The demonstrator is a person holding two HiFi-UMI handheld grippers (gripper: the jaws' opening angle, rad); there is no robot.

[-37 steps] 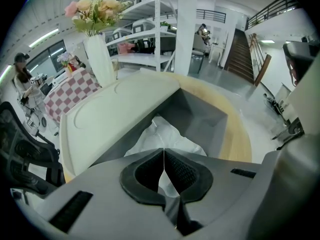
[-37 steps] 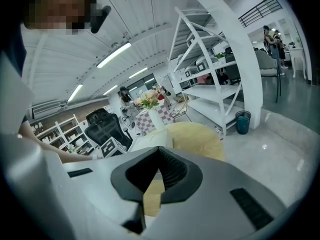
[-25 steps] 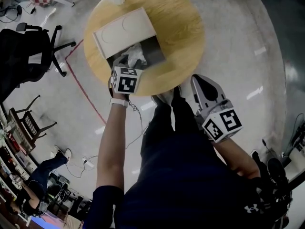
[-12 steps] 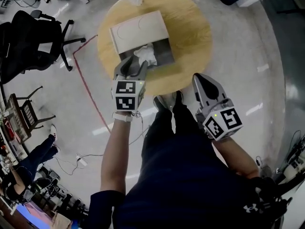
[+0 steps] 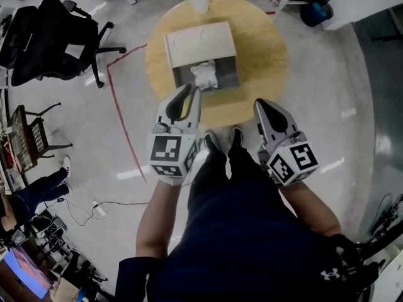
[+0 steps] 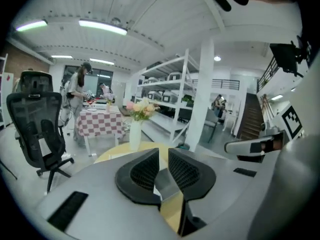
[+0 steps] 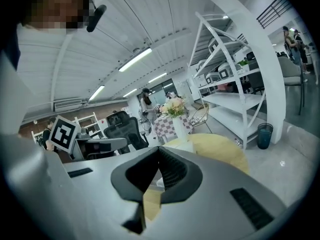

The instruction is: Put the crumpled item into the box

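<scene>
Soft, light crumpled item (image 5: 204, 75) sits in the box (image 5: 181, 76); any fold grips. My left gripper (image 5: 191, 90), jaws just narrowing, holds nothing; right gripper (image 5: 262, 104) closed.

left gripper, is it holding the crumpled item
No, the fingers of the left gripper have just been closing with nothing between them; the crumpled item lies in the box.

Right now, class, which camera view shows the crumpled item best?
The head view: it looks down on the crumpled item lying in the open box. In both gripper views the jaws block it.
</scene>
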